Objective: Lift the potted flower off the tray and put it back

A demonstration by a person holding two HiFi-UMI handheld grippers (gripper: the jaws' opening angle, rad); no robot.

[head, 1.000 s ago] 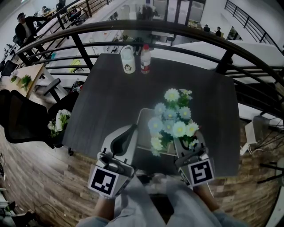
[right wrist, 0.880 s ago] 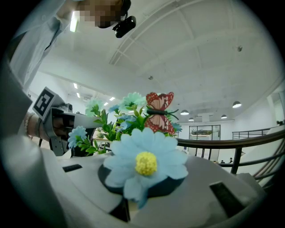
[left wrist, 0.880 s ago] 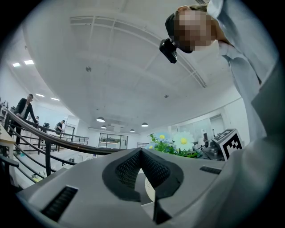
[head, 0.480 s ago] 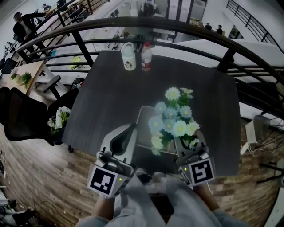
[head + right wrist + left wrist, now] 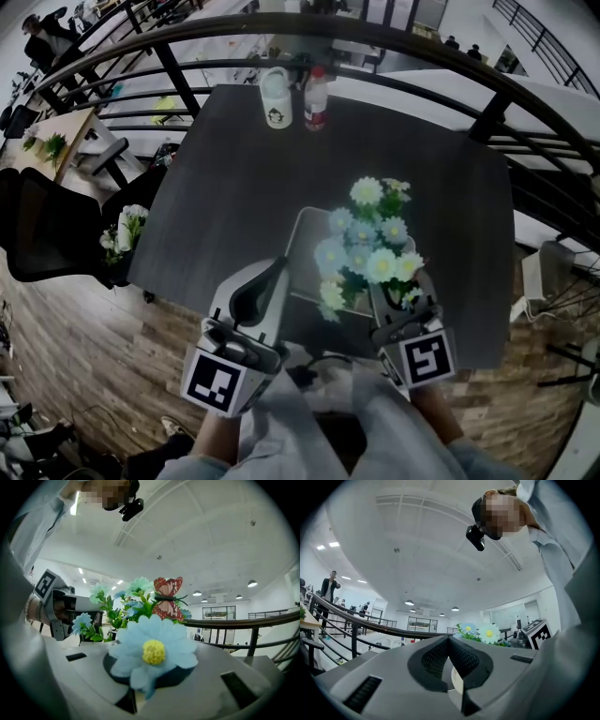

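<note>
We can read no writing: the white sticker [image 5: 457, 679] between the left gripper's [image 5: 449, 641] pads is cut off, and the mug [image 5: 276, 98] and bottle [image 5: 317, 97] labels are too small. That gripper's jaws meet at the tips, empty, beside the tray [image 5: 305, 281]. The right gripper [image 5: 392, 295] is closed narrowly on the potted flower [image 5: 367, 253] over the tray's right side, though a pale blue bloom [image 5: 152, 654] hides the grip and the blossoms hide the pot.

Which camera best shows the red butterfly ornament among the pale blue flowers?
The right gripper view: the red butterfly ornament stands clear above the pale blue flowers. The head view shows only those flowers from above; the left gripper view, just two blooms.
</note>
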